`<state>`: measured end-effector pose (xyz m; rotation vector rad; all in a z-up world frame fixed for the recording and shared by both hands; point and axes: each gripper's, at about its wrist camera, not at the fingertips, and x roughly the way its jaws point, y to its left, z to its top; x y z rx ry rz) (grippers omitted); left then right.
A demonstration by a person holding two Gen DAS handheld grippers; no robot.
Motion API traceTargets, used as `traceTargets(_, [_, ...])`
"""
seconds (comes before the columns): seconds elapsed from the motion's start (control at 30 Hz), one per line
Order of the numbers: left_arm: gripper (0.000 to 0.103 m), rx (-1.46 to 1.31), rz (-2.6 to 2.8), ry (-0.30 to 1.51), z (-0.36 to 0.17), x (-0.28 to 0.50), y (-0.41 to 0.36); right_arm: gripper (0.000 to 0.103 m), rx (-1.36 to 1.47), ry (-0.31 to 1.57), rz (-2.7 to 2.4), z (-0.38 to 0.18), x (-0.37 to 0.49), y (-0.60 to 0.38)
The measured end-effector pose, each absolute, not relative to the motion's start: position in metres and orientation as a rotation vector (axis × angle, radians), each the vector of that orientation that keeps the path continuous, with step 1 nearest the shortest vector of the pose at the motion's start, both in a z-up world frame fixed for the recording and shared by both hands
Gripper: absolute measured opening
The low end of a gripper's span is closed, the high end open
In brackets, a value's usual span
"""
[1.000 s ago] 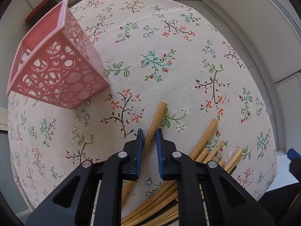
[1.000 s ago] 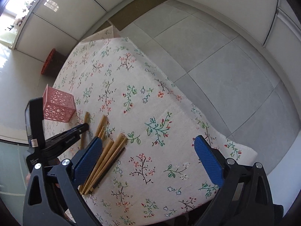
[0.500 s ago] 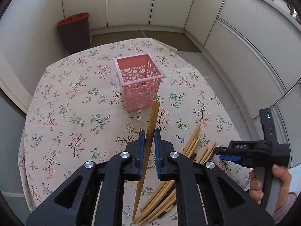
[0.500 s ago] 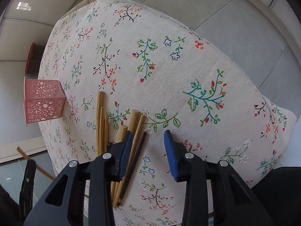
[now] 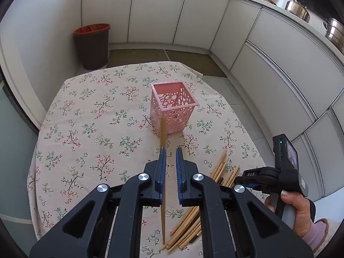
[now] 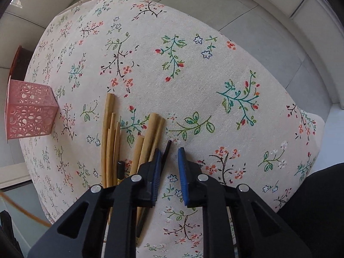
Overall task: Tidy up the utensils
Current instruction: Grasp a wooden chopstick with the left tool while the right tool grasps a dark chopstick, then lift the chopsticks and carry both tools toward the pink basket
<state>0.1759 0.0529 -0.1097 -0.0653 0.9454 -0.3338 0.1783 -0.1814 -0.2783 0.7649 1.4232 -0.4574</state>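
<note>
My left gripper [image 5: 169, 150] holds one wooden chopstick [image 5: 163, 132] against its left pad, well above the table; a gap shows beside the right pad. The stick's tip points at the pink perforated holder [image 5: 173, 105], which stands upright in the middle of the floral tablecloth [image 5: 90, 118]. A pile of wooden chopsticks [image 5: 223, 169] lies near the front right. My right gripper [image 6: 168, 152] is low over that pile [image 6: 110, 129], jaws narrowly apart, with a black chopstick [image 6: 166, 150] next to its left pad. The holder also shows in the right wrist view [image 6: 30, 109], far left.
A dark bin [image 5: 92, 45] with a red liner stands on the floor behind the table. White cabinets [image 5: 268, 49] curve around the back and right. The table's edge [image 6: 279, 90] drops to grey floor tiles on the right.
My left gripper has lifted the chopstick off the table and tilted up and back, facing the holder. My right gripper has narrowed and come down over the pile.
</note>
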Motion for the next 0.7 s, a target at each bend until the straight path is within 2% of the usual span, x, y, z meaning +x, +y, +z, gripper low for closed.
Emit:
traceTargets(0.1, [0.009, -0.068, -0.329, 0.944, -0.108, 0.175, 0.055, 0.017, 0.735, 1.407, -0.483, -0.276, 0.191, -0.167])
traceTargets(0.13, [0.009, -0.067, -0.329, 0.943, -0.107, 0.174, 0.055, 0.008, 0.719, 1.395, -0.483, -0.275, 0.193, -0.164])
traceTargets(0.17, [0.009, -0.063, -0.329, 0.941, -0.106, 0.173, 0.054, 0.006, 0.72, 1.378, -0.454, -0.276, 0.194, -0.16])
traceTargets(0.33, [0.01, -0.11, -0.313, 1.063, -0.129, 0.188, 0.069, 0.004, 0.754, 1.354, -0.399, -0.275, 0.18, -0.168])
traceTargets(0.37, [0.015, -0.119, -0.318, 1.124, -0.143, 0.196, 0.072, 0.004, 0.768, 1.358, -0.392, -0.274, 0.177, -0.173])
traceTargets(0.47, [0.019, -0.161, -0.302, 1.276, -0.184, 0.221, 0.075, 0.004, 0.754, 1.365, -0.396, -0.275, 0.173, -0.185])
traceTargets(0.63, [0.04, -0.144, -0.258, 1.342, -0.217, 0.254, 0.059, 0.004, 0.732, 1.402, -0.352, -0.276, 0.168, -0.202])
traceTargets(0.7, [0.041, -0.123, -0.226, 1.362, -0.229, 0.262, 0.053, 0.005, 0.719, 1.41, -0.343, -0.279, 0.169, -0.206])
